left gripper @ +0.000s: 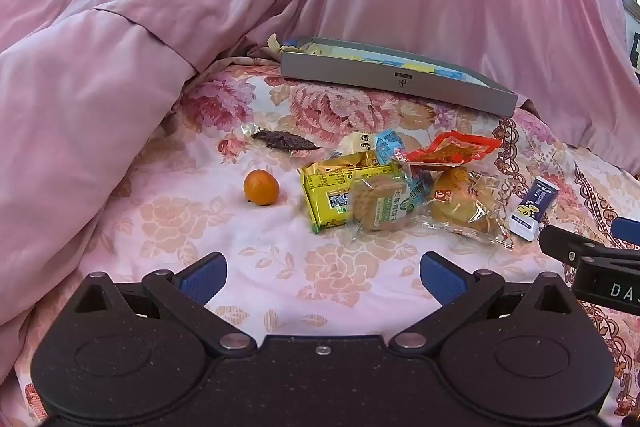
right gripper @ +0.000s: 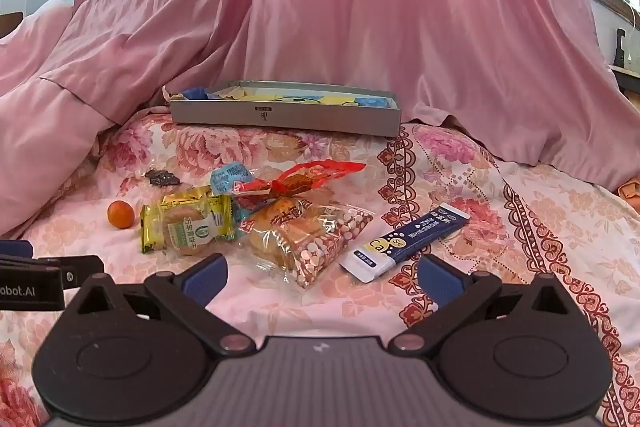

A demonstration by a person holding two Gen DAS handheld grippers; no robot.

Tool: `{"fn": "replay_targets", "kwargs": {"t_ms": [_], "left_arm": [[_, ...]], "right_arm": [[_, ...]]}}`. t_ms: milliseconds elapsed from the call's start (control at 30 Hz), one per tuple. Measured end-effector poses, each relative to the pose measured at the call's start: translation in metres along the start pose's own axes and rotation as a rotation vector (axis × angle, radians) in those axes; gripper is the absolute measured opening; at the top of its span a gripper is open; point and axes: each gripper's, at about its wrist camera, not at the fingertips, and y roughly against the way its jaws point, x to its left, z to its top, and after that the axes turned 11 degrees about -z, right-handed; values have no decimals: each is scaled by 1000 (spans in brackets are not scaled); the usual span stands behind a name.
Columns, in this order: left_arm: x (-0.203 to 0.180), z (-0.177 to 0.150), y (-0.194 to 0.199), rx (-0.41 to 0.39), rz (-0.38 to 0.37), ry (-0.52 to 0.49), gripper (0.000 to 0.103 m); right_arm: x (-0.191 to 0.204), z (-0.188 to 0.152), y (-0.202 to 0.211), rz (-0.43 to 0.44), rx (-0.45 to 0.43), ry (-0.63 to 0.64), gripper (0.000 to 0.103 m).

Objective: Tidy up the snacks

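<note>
Left tool (left gripper: 322, 279): nearest the left wrist camera; blue-padded fingers spread fully apart, nothing between them; hovers above the floral bedsheet (left gripper: 256, 267), short of the snacks.
Right tool (right gripper: 322, 277): fingers spread equally wide, empty; hovers just short of the snack pile. Its tip enters the left wrist view at the right edge.
Snack pile: lies on the bedsheet between the tools and the grey box, well apart from the box.
Orange fruit (left gripper: 261, 187): alone, left of the pile, not touching it.
Yellow biscuit packet (left gripper: 336, 195): left side of the pile; the clear-wrapped round biscuit (left gripper: 380, 205) overlaps it.
Pastry in clear wrapper (right gripper: 296, 239): centre of the pile, nearest the right tool.
Red packet (right gripper: 304, 179): rests on top of the pile at the far side, beside the small light-blue packet (right gripper: 230, 177).
Dark wrapped snack (left gripper: 286, 143): behind the fruit, separate from the pile.
Navy-and-white stick sachet (right gripper: 404, 243): right of the pile, lying diagonally, apart from it.
Grey box (right gripper: 280, 115): open and shallow, at the far edge of the sheet against the pink quilt (right gripper: 360, 27); colourful paper inside.
</note>
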Motion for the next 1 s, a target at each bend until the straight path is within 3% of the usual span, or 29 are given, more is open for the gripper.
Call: {"fn": "replay_targets", "kwargs": {"t_ms": [1000], "left_arm": [[0,0,0,7,1,3,102]], "right_arm": [[-2,1,-1,5,6,1,103]]}}
